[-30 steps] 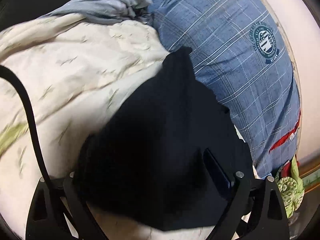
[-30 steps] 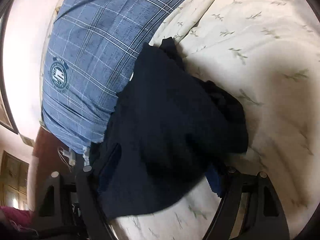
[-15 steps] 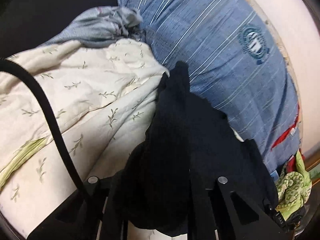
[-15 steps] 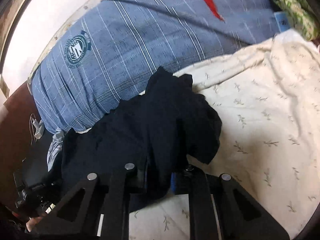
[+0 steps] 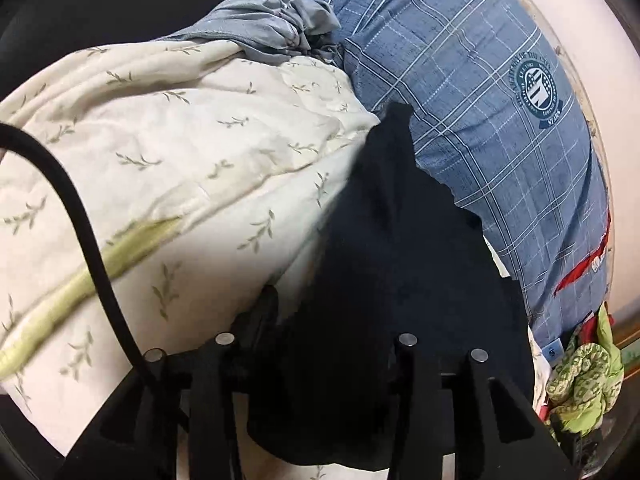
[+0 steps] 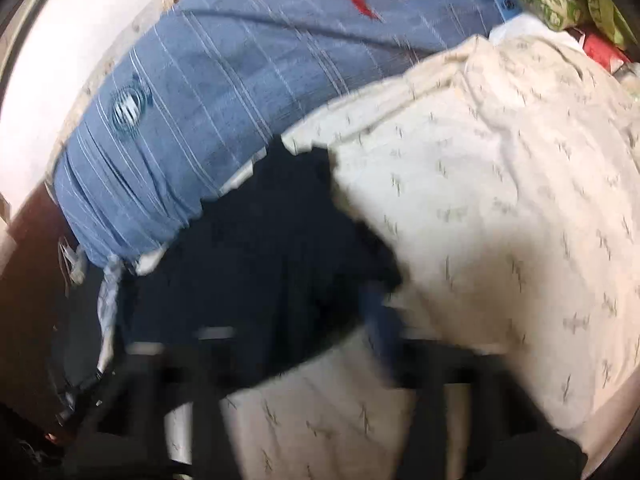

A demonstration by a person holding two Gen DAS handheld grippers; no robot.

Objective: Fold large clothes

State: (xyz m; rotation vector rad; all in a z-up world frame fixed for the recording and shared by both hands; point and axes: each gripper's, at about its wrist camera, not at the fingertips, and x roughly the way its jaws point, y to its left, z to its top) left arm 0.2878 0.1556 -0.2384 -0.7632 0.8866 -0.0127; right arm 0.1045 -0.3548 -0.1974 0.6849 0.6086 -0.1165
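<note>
A black garment (image 5: 400, 260) lies bunched on the cream leaf-print bedcover (image 5: 180, 160), its far tip against the blue plaid pillow (image 5: 480, 100). My left gripper (image 5: 332, 312) straddles the garment's near end. Its jaws are opening, the cloth sits slack between them, and the left finger (image 5: 266, 308) shows beside the cloth. The right wrist view is blurred by motion. There the garment (image 6: 272, 264) rests between pillow (image 6: 224, 100) and bedcover (image 6: 500, 200). My right gripper (image 6: 292, 320) is opening wide over the garment's near edge without pinching it.
A crumpled grey cloth (image 5: 264, 28) lies at the head of the bedcover. A green patterned cloth (image 5: 580, 376) and red items sit at the pillow's far end, by the pale wall (image 5: 580, 40). A black cable (image 5: 80, 220) crosses the left wrist view.
Both grippers closed on the black garment half a second ago and have since parted. The right view has swung and blurred, and the garment has slumped back onto the bed.
</note>
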